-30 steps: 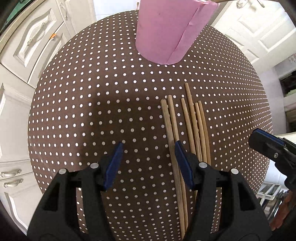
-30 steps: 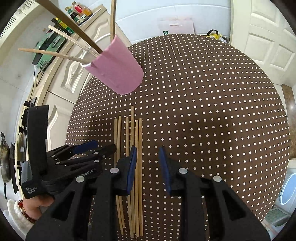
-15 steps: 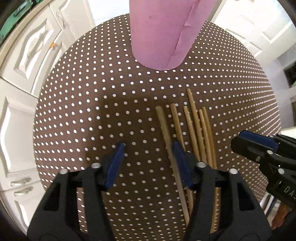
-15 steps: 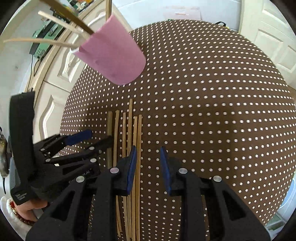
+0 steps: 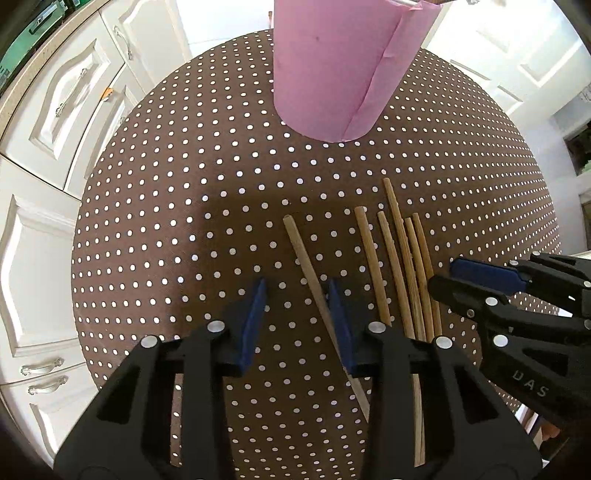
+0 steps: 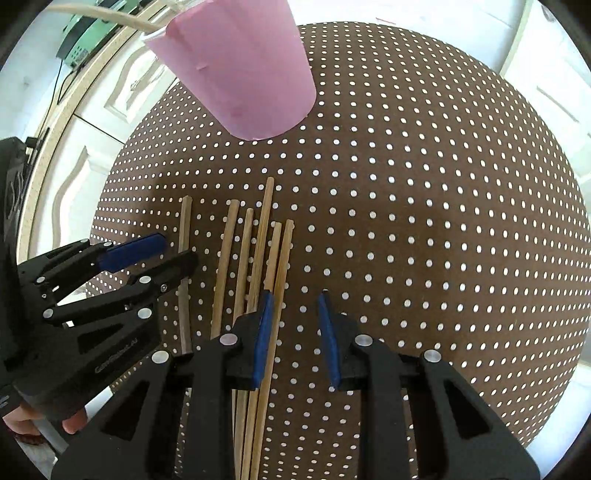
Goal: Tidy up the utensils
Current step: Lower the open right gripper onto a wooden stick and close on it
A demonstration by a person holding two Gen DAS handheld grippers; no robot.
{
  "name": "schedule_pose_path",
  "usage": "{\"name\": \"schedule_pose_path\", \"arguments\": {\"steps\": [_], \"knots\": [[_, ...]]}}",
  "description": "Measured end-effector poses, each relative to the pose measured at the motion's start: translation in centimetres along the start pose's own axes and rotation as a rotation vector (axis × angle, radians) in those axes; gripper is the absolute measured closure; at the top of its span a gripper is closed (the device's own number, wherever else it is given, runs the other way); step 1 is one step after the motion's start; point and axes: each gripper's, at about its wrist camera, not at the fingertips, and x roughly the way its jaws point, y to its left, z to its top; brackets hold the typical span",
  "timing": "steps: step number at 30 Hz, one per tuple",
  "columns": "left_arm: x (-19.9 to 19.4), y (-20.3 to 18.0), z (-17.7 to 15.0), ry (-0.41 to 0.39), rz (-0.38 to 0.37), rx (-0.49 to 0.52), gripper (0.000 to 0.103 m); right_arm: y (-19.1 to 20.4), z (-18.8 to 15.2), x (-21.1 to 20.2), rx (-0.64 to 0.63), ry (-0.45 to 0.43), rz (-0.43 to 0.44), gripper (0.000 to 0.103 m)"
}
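Note:
Several wooden chopsticks [image 5: 402,266] lie side by side on the brown dotted table [image 5: 177,206]. One chopstick [image 5: 306,266] lies apart, slanted to their left. My left gripper [image 5: 297,295] is open, low over the table, with that lone chopstick between its jaws, close to the right pad. A pink cup [image 5: 343,62] stands beyond, with chopsticks in it [image 6: 122,20]. In the right wrist view my right gripper [image 6: 295,314] is open, its left pad [image 6: 264,325] at the right edge of the chopstick bundle [image 6: 255,258]. The lone chopstick [image 6: 184,236] and left gripper [image 6: 155,254] show at the left.
White cabinet doors and drawers [image 5: 48,122] stand past the table's left edge. A white door [image 6: 546,74] is behind the table on the right. The right gripper also shows at the right of the left wrist view [image 5: 461,280].
The leftmost chopstick has been pushed away from the bundle and now lies slanted between my left gripper's jaws. Both grippers moved forward toward the cup. The right gripper came closer to the left.

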Motion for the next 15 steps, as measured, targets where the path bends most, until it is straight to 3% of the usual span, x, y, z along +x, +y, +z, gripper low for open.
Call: {"name": "schedule_pose_path", "arguments": {"steps": [7, 11, 15], "knots": [[-0.2, -0.1, -0.2, 0.002, 0.012, -0.002, 0.07, 1.3, 1.1, 1.3, -0.039, 0.016, -0.04, 0.082], [-0.4, -0.1, -0.2, -0.006, 0.025, -0.007, 0.085, 2.5, 1.9, 2.0, -0.072, 0.022, -0.079, 0.083], [-0.6, -0.1, -0.2, -0.005, -0.004, -0.03, 0.094, 2.9, 2.4, 2.4, -0.087, 0.005, -0.12, 0.095]]}}
